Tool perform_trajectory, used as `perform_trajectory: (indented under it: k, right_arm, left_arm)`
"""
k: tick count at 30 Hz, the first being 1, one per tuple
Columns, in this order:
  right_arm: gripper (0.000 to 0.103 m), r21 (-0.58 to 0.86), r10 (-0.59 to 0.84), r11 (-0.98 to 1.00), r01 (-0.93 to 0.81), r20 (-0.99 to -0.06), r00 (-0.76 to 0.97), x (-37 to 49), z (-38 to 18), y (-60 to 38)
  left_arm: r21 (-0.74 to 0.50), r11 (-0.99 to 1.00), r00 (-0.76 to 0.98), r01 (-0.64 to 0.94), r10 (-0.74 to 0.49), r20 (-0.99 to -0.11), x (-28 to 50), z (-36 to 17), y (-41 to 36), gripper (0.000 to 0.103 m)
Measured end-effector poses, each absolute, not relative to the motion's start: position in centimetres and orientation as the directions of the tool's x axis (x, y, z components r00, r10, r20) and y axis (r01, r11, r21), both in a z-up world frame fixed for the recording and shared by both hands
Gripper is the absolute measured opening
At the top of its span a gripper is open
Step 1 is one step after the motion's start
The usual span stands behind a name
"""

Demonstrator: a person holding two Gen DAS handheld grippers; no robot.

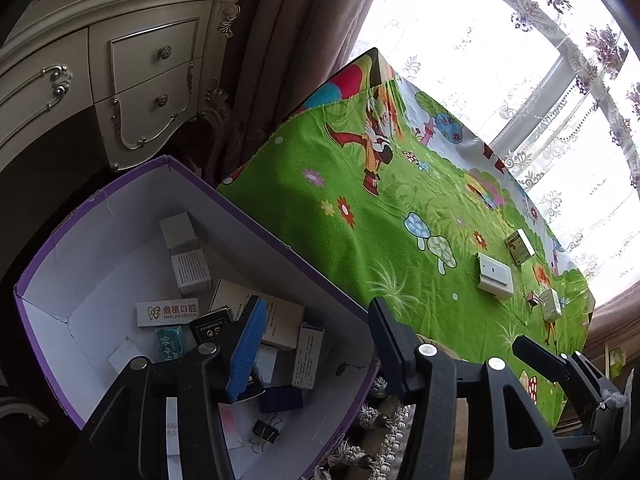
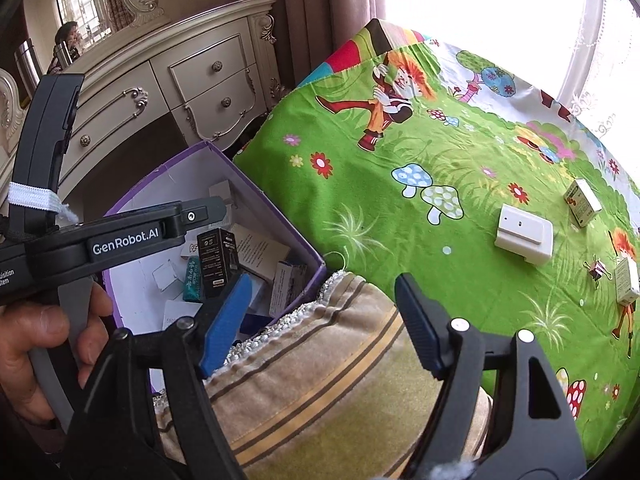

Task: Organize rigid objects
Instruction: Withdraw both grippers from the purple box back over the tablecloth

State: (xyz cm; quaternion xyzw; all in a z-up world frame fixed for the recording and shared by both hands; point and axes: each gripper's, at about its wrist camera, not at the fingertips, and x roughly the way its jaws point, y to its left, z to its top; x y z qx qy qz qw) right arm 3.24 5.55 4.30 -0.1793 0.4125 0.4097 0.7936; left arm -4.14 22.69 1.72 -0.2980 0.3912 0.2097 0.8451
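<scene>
- The purple cardboard box with white inner walls (image 1: 132,208) stands just beside the edge of the desk, lower than its top, so I think it is put there to let things be dropped in with a short move
- Many small cartons are already inside this box, among them a small black carton (image 1: 211,326) and, near the box's front wall, a black metal binder clip (image 1: 266,431)
- The left gripper (image 1: 316,308) hangs above the inside of the box; its jaws are parted and released, nothing is between them, and the black carton lies just aside of the blue pad
- The right gripper (image 2: 322,284) is beside the box, over a beige striped cushion (image 2: 320,380); its jaws are wide apart and empty, probably free to fetch the next thing
- A bare hand (image 2: 40,344) grips the handle of the left gripper, on the side of the box away from the desk
- Well apart from the box, on the green cartoon-printed cloth (image 1: 320,260) of the desk, wait a white flat plastic device (image 1: 495,276), a yellow-white small carton (image 1: 519,247), a pale small carton (image 1: 551,304) and a small binder clip (image 1: 532,300)
- Judging from this, most of the sorting is done; these four things far from the box are what is left
</scene>
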Motion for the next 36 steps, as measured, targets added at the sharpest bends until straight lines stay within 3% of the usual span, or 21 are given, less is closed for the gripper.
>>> perform_trajectory:
  k: [22, 36]
  right_arm:
    - [0.078, 0.096, 0.392, 0.831, -0.548, -0.799, 0.456, 13.8, 3.8, -7.7]
    - [0.08, 0.075, 0.24, 0.951, -0.301, -0.794, 0.558, 21.2, 4.1, -18.9]
  left_arm:
    - [-0.287, 0.882, 0.614, -0.373, 0.003, -0.789, 7.7, 3.2, 13.6, 0.064]
    - [-0.235, 0.949, 0.622, -0.212, -0.054, -0.781, 16.0, 4.4, 8.3, 0.072]
